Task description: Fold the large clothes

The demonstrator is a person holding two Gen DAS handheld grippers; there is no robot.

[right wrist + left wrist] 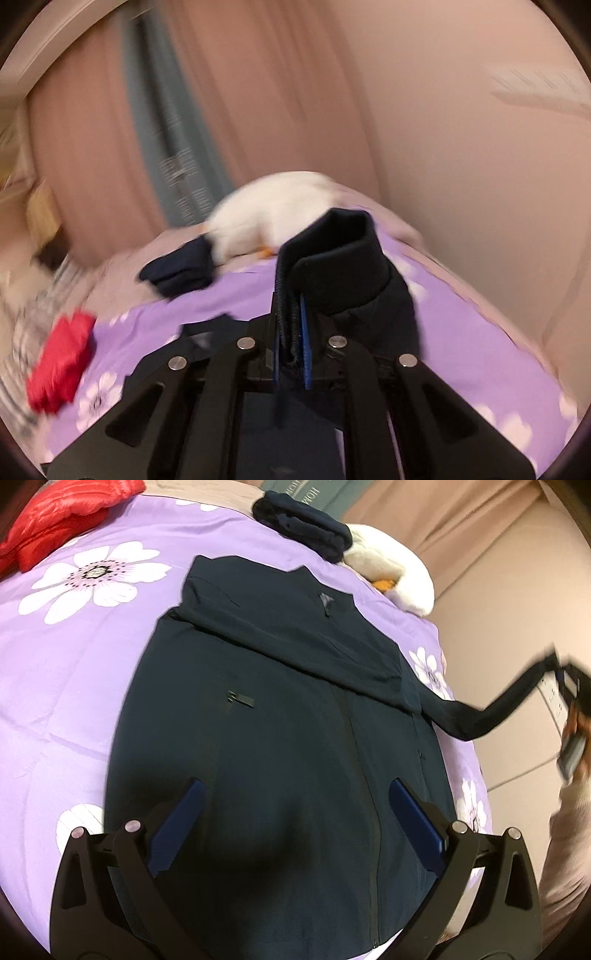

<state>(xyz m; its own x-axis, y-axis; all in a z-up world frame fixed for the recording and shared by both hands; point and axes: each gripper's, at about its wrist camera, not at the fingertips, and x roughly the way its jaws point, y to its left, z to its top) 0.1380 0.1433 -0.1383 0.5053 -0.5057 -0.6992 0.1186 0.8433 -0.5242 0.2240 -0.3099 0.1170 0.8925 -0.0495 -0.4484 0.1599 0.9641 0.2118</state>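
A dark navy zip jacket (280,716) lies flat, front up, on the purple flowered bedspread (74,672). One sleeve is folded across its chest. The other sleeve (491,709) stretches off the bed's right edge, pulled taut by my right gripper (565,686). In the right wrist view my right gripper (291,332) is shut on that sleeve's ribbed cuff (343,273), which stands up above the pads. My left gripper (295,801) is open and empty, hovering above the jacket's lower body, one finger on each side of the zipper.
A red puffy garment (66,520) lies at the bed's far left. A folded navy garment (306,520) and a white plush toy (391,572) sit at the far edge. Pink curtains and a wall stand beyond the bed. The person's arm (569,834) shows at right.
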